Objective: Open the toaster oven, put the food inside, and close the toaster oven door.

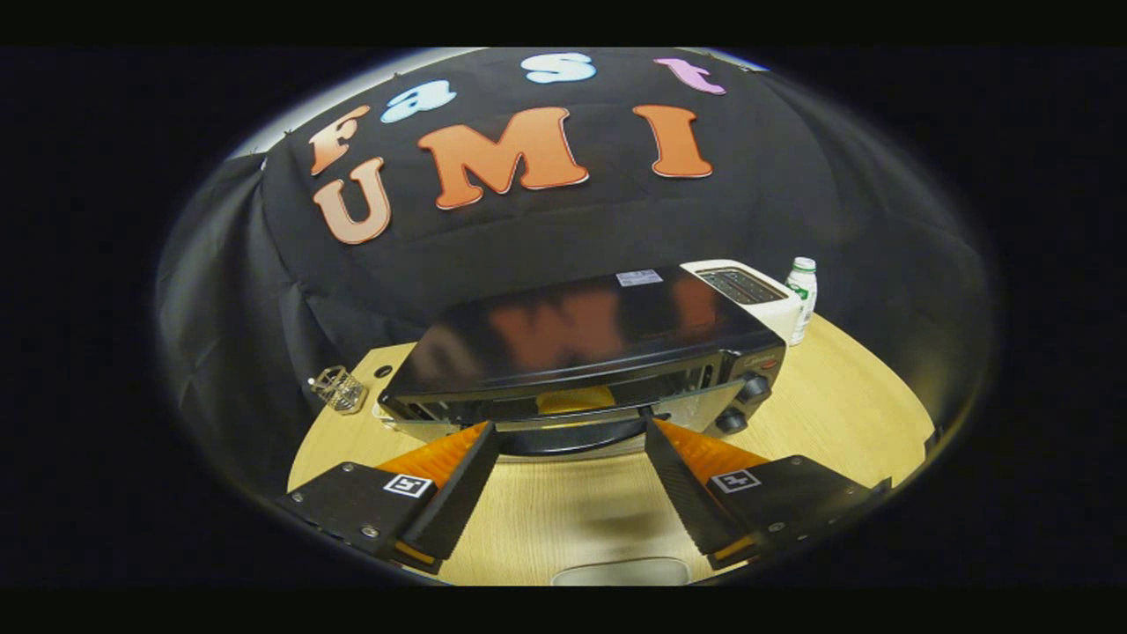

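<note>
At the bottom centre of the frame, the hand-held gripper point(572, 431) stands with its two fingers spread wide and nothing between them but bare wood. No part of either finger presses on anything. The fingertips point(486, 433) reach up to the front of the toaster oven point(581, 343), one on each side of the door handle point(572, 436), a dark curved bar that sits just ahead of the gap. Whether the tips touch the oven front cannot be told.

The toaster oven occupies the middle of the frame on a light wooden worktop point(845, 396). Its glossy black top reflects the wall behind. The door point(563, 405) appears up against the oven front, though whether it is fully latched cannot be told. Through the glass a yellow piece of food point(577, 399) shows inside the cavity, near its centre. Two round knobs point(744, 403) sit one above the other at the oven's right end.

Behind the oven, toward the upper right, a white slot toaster point(748, 291) stands close against it, and a small white bottle point(802, 299) stands upright just beside the toaster. At the left of the frame, near the worktop's rim, rests a small clear faceted glass object point(338, 388), well apart from the oven. A pale, rounded object point(621, 572) shows at the lowest part of the frame, below the fingers; its nature cannot be told.
</note>
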### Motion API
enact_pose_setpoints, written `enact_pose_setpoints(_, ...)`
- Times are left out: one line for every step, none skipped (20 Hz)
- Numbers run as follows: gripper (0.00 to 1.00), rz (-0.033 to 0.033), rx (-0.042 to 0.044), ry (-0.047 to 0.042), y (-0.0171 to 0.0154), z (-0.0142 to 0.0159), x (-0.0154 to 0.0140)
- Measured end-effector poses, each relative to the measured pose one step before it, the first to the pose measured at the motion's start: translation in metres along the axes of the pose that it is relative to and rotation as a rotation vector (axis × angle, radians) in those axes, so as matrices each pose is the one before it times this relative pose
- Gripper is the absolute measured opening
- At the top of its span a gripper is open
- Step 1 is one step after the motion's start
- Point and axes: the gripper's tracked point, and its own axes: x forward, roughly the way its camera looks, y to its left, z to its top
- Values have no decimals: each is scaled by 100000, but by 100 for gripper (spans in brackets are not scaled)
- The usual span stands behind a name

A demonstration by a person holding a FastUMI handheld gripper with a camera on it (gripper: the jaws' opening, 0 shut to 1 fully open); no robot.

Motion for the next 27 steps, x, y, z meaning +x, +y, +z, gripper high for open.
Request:
enact_pose_setpoints(99,-211,171,-431,103,275,210)
enact_pose_setpoints(99,-340,-290,323,115,199,306)
enact_pose_setpoints(99,-932,-527,718,-55,100,-2)
enact_pose_setpoints(99,-688,-803,47,-1,38,-201)
enact_pose_setpoints(99,551,-591,-1113,198,277,-379)
enact_pose_setpoints(99,531,-462,-501,224,-18,-436)
enact_pose_setpoints(99,100,-389,470,-21,-292,-568)
enact_pose_setpoints(99,301,-430,159,27,-204,-568)
enact_pose_setpoints(99,226,-507,-410,-45,-107,-693)
enact_pose_setpoints(99,65,-485,-604,-170,-60,-817)
enact_pose_setpoints(99,148,-249,-719,-234,96,-1019)
enact_pose_setpoints(99,326,370,-1441,-176,242,-1146)
enact_pose_setpoints(99,478,-15,-1701,-170,497,-1121)
enact_pose_setpoints(99,120,-626,-1973,-363,732,-1061)
enact_pose_setpoints(99,-351,-1200,-2290,-576,1027,-1185)
enact_pose_setpoints(99,-588,-1411,-2404,-510,1075,-1250)
enact_pose_setpoints(99,-524,-1419,-2367,-555,1139,-1274)
enact_pose_setpoints(99,-684,-1341,-2627,-612,1343,-1306)
enact_pose_setpoints(99,-1195,-1011,-3031,-714,1498,-1140)
enact_pose_setpoints(99,-988,-1122,-2039,-823,1227,-1201)
enact_pose_setpoints(98,-1551,-861,-1537,-935,1159,-1186)
enact_pose_setpoints(98,-1854,-127,-1570,-911,1226,-1153)
enact_pose_setpoints(98,-1274,151,-1721,-801,1238,-1013)
enact_pose_setpoints(99,-1086,146,-2111,-723,1196,-1072)
enact_pose_setpoints(98,-1789,92,-2704,-891,1273,-908)
enact_pose_setpoints(98,-2047,-428,-2701,-1027,1256,-789)
enact_pose_setpoints(99,-2338,-391,-2160,-1057,1028,-782)
